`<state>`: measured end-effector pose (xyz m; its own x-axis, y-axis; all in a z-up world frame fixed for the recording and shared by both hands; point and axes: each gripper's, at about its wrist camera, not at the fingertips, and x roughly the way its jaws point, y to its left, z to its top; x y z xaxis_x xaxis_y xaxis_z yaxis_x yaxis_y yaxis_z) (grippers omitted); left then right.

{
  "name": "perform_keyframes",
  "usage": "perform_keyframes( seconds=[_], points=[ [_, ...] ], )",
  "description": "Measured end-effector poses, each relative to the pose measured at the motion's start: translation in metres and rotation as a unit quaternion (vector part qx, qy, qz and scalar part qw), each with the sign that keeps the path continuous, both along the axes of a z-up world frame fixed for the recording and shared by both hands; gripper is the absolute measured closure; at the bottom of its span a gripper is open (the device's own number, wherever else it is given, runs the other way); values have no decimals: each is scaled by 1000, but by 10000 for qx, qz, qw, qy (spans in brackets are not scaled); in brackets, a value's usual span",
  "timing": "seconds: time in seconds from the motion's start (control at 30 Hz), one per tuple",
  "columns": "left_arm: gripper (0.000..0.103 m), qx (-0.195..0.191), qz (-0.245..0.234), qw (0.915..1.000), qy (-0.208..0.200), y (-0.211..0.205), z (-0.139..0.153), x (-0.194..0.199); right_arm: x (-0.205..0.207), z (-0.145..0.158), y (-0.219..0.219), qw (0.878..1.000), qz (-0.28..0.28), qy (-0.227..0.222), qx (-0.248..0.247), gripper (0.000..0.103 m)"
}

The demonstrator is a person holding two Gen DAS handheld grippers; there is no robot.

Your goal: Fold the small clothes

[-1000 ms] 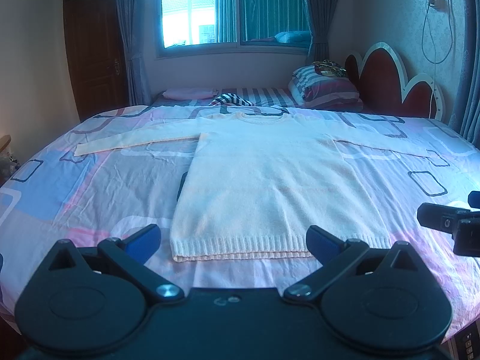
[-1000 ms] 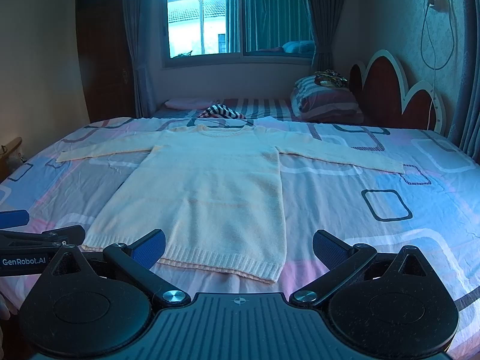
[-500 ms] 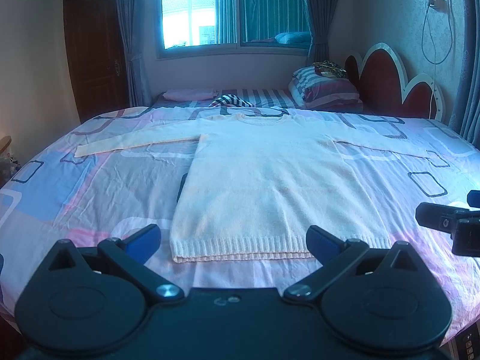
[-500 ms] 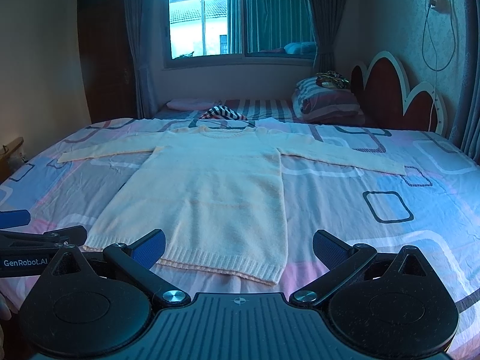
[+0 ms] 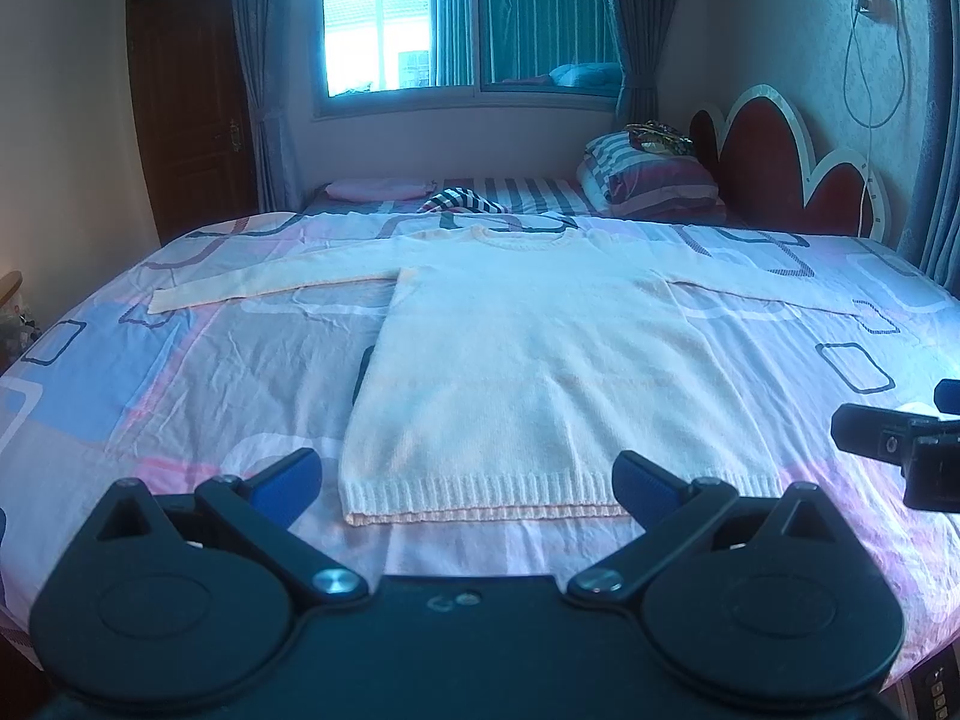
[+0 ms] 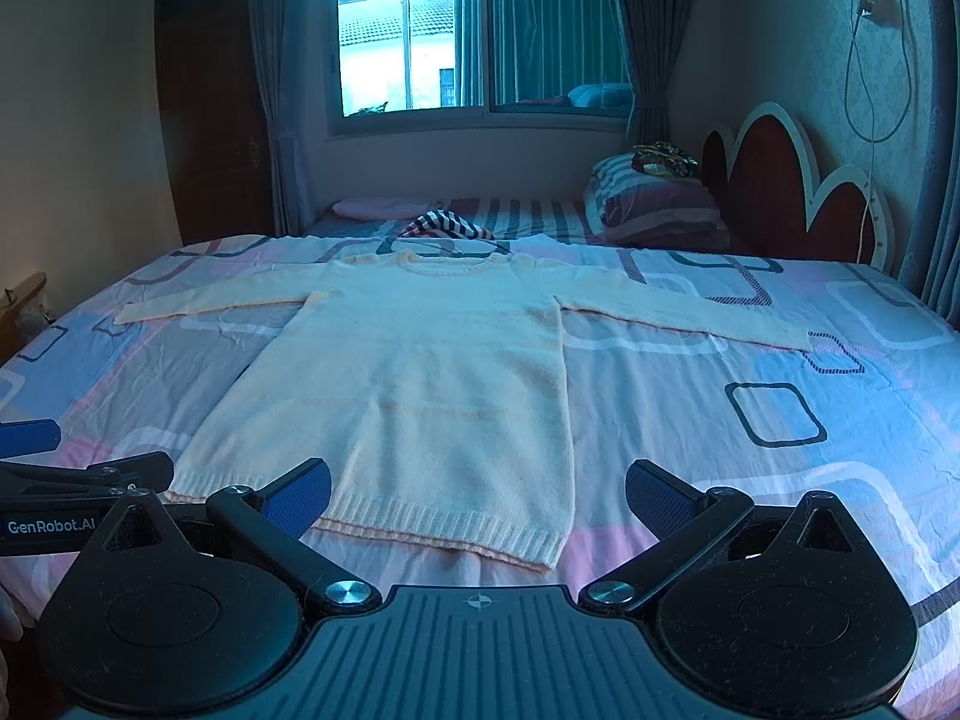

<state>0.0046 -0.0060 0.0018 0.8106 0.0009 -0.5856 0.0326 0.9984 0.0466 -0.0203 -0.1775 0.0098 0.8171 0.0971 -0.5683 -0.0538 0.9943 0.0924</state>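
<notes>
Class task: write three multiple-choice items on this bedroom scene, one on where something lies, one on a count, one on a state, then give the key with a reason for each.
1. Where is the striped cloth?
A. Beyond the collar of the sweater
B. On the sweater's hem
C. Hanging from the window

2. How many sleeves of the sweater lie stretched out sideways?
A. None
B. One
C. Two

3. How do the left hand-held gripper and the right hand-held gripper stand?
A. Both shut on the hem
B. Both open, holding nothing
C. One open, one shut

Key:
1 A: the cloth sits just past the neckline, farther up the bed.
2 C: one sleeve runs out to each side, flat on the cover.
3 B: each wrist view shows blue pads spread wide with only the hem seen between them.
</notes>
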Motion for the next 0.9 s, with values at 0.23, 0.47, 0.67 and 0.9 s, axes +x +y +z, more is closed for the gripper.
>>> perform_keyframes(
  seconds=[0.23, 0.47, 0.67, 0.9],
  points=[
    [0, 13, -8, 10000, 10, -1, 0, 2, 2, -1, -1, 10000, -8, 13, 24, 0],
    [0, 36, 27, 10000, 6, -1, 0, 12, 7, -1, -5, 10000, -40, 10, 42, 0],
    [0, 46, 49, 10000, 15, -1, 0, 28, 23, -2, -14, 9999, -147, 21, 63, 0],
    [0, 45, 13, 10000, 85, -7, -4, 61, 57, -7, -24, 9997, -199, 77, 84, 0]
  ],
)
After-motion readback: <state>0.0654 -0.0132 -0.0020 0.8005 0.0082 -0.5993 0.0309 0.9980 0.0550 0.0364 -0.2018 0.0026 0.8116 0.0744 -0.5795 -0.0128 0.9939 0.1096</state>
